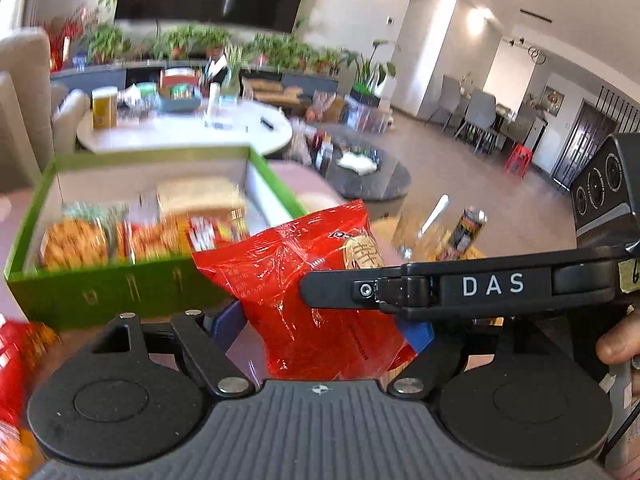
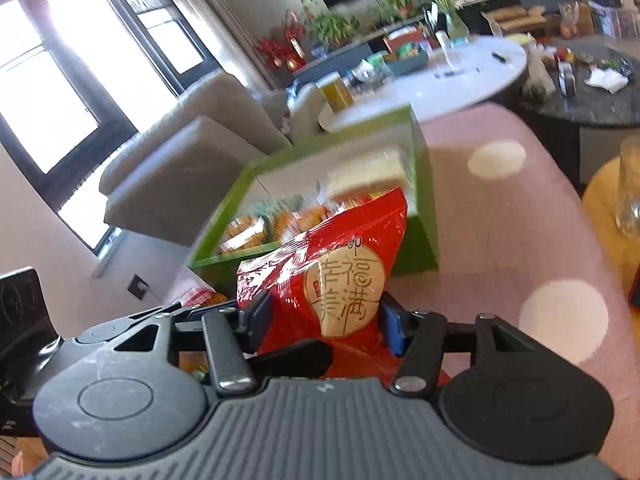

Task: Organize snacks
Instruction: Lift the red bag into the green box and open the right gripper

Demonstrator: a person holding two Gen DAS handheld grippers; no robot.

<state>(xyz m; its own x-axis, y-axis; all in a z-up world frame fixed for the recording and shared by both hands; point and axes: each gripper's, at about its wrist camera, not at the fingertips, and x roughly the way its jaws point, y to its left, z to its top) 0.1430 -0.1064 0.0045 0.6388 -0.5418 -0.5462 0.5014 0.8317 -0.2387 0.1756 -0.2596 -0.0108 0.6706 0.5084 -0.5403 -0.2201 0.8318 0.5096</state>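
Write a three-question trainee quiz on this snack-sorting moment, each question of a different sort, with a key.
1. True or false: both the left gripper and the right gripper are clamped on the red snack bag.
2. The green box is: A) lidded, B) open with snacks inside, C) tipped on its side.
3. Fill in: the gold disc with characters on the bag faces the ____ wrist camera.

Key: 1 true; 2 B; 3 right.

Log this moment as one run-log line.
left hand-held gripper: shut on red snack bag | right hand-held gripper: shut on red snack bag | green box: open, snacks inside, ahead of bag
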